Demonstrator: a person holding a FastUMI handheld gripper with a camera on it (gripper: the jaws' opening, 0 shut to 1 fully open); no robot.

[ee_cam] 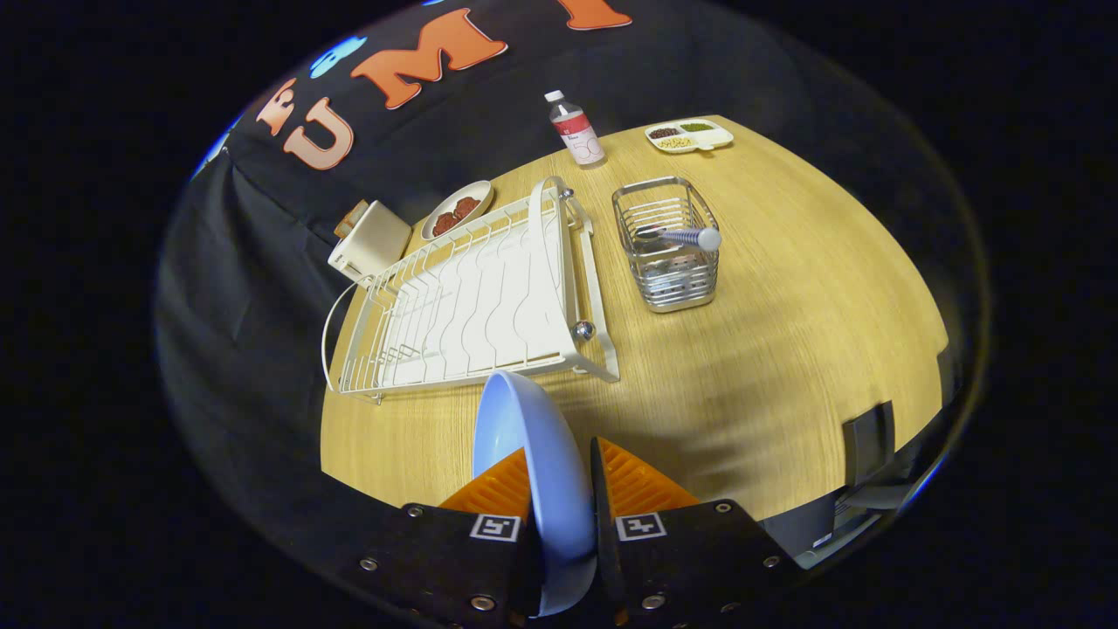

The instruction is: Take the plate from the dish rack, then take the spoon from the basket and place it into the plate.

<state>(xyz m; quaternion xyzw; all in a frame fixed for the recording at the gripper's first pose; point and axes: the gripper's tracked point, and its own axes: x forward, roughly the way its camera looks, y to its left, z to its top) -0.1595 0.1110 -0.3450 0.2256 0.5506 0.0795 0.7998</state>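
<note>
We have the plate [533, 454] clamped on edge in our hand-held gripper [559, 489], clear of the dish rack [472, 297]; next, lay it flat on the desk [769, 349].

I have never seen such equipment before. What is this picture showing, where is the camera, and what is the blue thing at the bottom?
There is no robot arm here. A person holds a two-finger gripper in the hand, and a wide-angle camera rides on it, looking forward along the two fingers, so the picture looks round and bent.

The blue thing is a plate. It stands on edge between the two fingers, which press on it from both sides, so it is held above the wooden table.

Beyond the fingers lies a white dish rack. Beside the rack stands a metal wire basket with a spoon resting in it. Farther back are a small bottle, a divided tray of food, a dish with dark food and a white box.
</note>
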